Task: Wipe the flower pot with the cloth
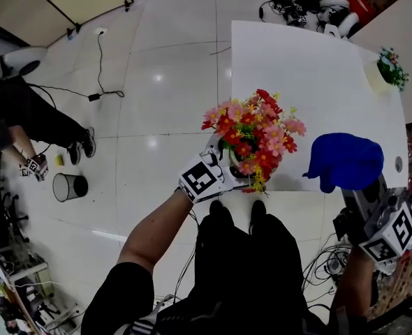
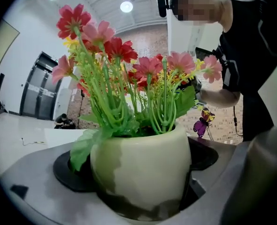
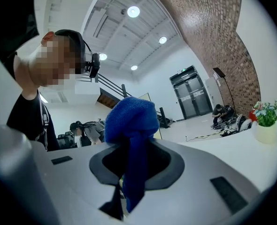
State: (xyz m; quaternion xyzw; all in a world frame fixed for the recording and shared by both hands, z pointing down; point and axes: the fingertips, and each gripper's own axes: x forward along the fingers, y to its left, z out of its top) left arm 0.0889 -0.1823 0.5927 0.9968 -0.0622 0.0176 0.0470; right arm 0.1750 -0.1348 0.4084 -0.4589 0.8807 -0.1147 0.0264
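Observation:
A cream flower pot (image 2: pixel 141 170) full of red and pink artificial flowers (image 1: pixel 255 135) is lifted off the surface, near the front edge of the white table (image 1: pixel 311 75). My left gripper (image 1: pixel 232 167) is shut on the pot, one jaw on each side of its lower body. From above, the blooms hide most of the pot. To the right, my right gripper (image 1: pixel 363 187) points upward and is shut on a blue cloth (image 1: pixel 346 160). The cloth (image 3: pixel 131 125) bunches above the jaws and hangs down between them. Cloth and pot are apart.
A small pot with a green plant (image 1: pixel 386 72) stands at the table's far right corner. A black bin (image 1: pixel 70 186) and a seated person (image 1: pixel 24 117) are on the tiled floor to the left. Cables and gear (image 1: pixel 311 2) lie beyond the table.

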